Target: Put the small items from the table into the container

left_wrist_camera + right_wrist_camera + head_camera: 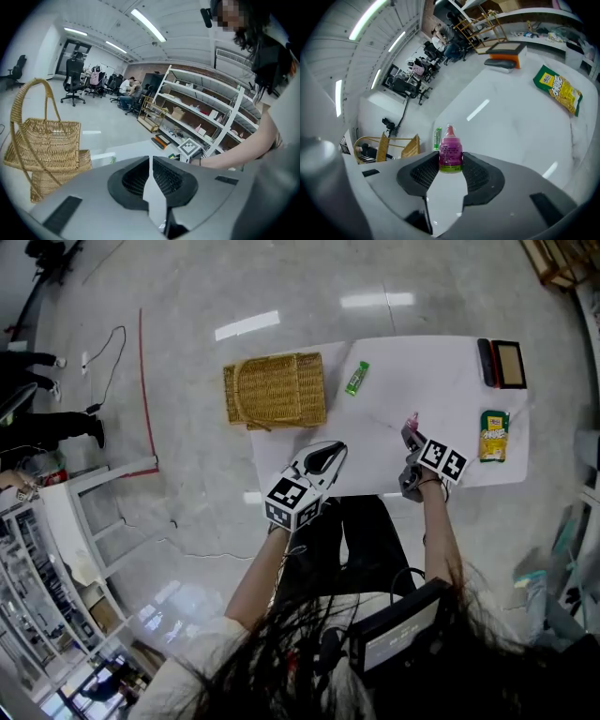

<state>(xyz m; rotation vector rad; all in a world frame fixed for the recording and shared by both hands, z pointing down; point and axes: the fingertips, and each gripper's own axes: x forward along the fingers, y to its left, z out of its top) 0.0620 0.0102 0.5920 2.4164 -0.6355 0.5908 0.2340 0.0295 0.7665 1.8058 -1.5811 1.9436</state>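
A small pink bottle with a pointed cap stands upright between the pads of my right gripper, which is shut on it above the white table. In the head view that gripper is near the table's front edge, with the bottle at its tip. The wicker basket with a handle sits at the table's left end. My left gripper hovers at the front left corner, short of the basket; its jaws are shut with nothing between them.
A green tube lies right of the basket, and shows too in the right gripper view. A yellow-green snack packet lies at the right end. A black and orange box sits at the far right corner. Shelving stands beyond.
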